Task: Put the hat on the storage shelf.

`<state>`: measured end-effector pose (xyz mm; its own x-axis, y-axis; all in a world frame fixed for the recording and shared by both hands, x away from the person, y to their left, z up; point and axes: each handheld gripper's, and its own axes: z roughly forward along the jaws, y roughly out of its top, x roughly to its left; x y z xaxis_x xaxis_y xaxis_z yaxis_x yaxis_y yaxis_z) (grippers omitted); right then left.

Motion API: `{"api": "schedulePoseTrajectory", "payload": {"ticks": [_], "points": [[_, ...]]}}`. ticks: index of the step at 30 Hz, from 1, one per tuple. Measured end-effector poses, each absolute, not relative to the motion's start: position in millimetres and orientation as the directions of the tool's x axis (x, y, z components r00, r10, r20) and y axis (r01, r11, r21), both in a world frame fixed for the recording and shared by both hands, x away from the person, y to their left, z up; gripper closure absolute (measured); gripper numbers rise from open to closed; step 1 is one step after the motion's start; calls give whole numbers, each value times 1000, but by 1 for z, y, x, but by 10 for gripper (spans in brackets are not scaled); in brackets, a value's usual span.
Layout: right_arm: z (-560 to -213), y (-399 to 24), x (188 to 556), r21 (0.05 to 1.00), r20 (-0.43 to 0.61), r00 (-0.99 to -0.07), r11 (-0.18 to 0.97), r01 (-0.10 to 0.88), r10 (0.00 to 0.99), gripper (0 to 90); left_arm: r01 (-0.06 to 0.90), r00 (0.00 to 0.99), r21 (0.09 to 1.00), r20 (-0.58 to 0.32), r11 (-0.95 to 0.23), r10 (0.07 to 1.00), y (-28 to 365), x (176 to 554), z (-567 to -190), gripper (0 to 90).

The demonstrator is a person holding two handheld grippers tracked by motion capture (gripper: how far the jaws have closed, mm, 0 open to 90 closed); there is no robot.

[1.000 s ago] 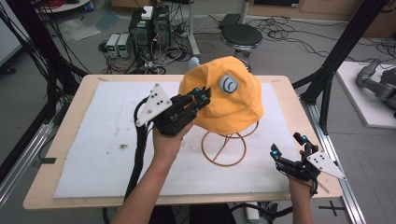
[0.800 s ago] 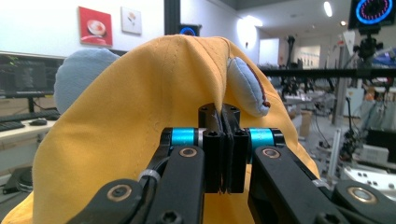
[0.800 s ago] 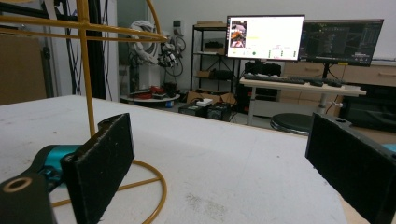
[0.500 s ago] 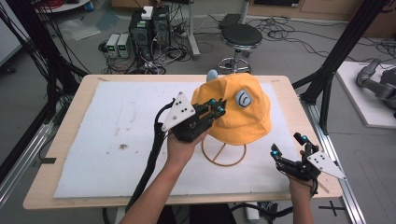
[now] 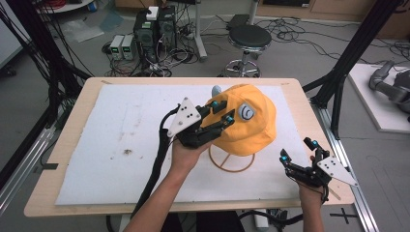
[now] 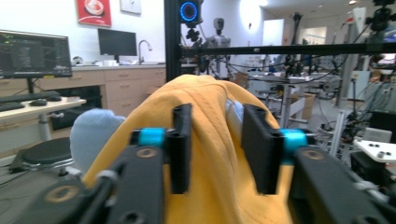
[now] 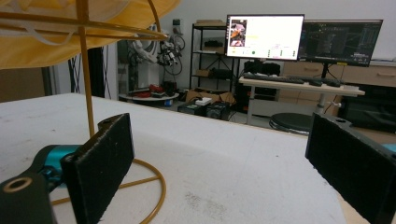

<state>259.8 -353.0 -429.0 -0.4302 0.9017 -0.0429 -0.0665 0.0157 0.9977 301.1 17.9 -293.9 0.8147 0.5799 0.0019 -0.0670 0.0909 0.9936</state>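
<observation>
High view: yellow hat sits draped on a thin wire stand, toward the far right part of the white mat on the table, stand's ring base flat on the mat. Left gripper comes in from the hat's left side, jaws pinching a fold of the hat fabric near the crown. A pale blue knob pokes out behind the hat at its far side. Right gripper rests low near the table's near right corner, jaws spread, holding nothing, apart from the stand. Left gripper view: both jaws are closed on a ridge of yellow cloth, fabric bunched between them; the grip looks shallow, just a fold. Risk: pulling sideways could drag the light stand with the hat and tip it, since nothing steadies the base; or the fold may slip out. Right gripper view: jaws wide apart over the mat, stand's post and ring base just ahead at left, hat brim overhead. Risk: if this hand sweeps in carelessly it could knock the thin post.
</observation>
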Motion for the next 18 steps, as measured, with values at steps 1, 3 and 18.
{"api": "schedulePoseTrajectory", "payload": {"ticks": [1, 3, 18], "points": [[-429, -353, 260, 998, -43, -430, 17, -65, 902, 76, -69, 810, 993, -1, 97, 586, 18, 301, -294, 553], [-429, -352, 260, 998, -42, -431, 15, -67, 902, 75, -77, 806, 992, 3, 100, 592, 20, 301, -293, 494], [-430, -351, 260, 998, -44, -433, 17, -66, 900, 76, -128, 734, 986, 22, 107, 679, 72, 296, -286, 204]]}}
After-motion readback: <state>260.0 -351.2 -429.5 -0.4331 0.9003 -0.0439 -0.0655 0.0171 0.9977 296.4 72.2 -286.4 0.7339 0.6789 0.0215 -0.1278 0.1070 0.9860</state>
